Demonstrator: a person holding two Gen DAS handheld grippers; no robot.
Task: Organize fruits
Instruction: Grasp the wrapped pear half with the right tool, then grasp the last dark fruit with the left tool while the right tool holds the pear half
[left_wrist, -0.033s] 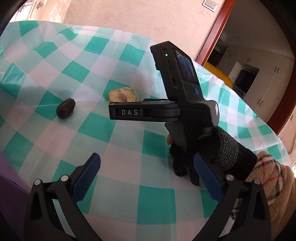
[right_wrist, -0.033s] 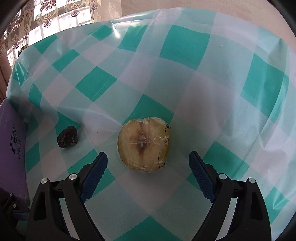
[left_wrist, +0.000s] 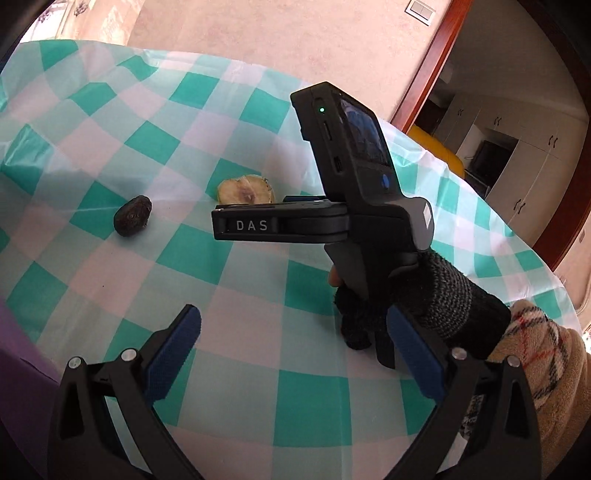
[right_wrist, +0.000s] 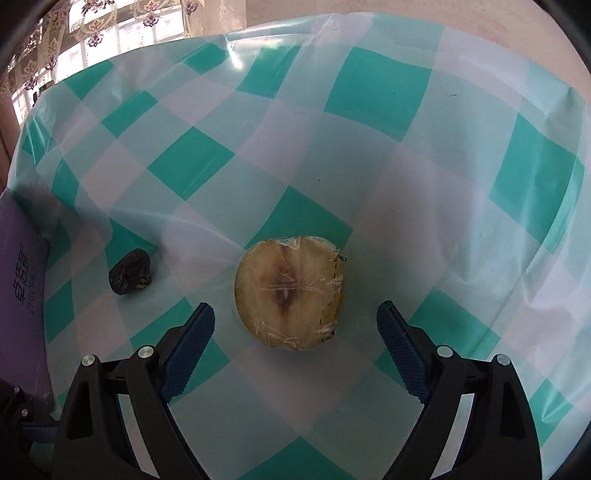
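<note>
A halved pale fruit wrapped in clear film (right_wrist: 291, 293) lies cut face up on the green-and-white checked tablecloth (right_wrist: 406, 184). My right gripper (right_wrist: 295, 332) is open, its blue pads either side of the fruit's near edge, not touching it. A small dark wrinkled fruit (right_wrist: 130, 271) lies to the left. In the left wrist view the half fruit (left_wrist: 245, 189) sits just behind the right gripper's body (left_wrist: 354, 177), and the dark fruit (left_wrist: 133, 216) lies left of it. My left gripper (left_wrist: 295, 354) is open and empty, held back over the table.
A purple box (right_wrist: 22, 295) lies at the table's left edge, also in the left wrist view (left_wrist: 18, 354). The gloved hand (left_wrist: 436, 306) holds the right gripper. A doorway and cupboards (left_wrist: 517, 155) lie beyond the table's far right edge.
</note>
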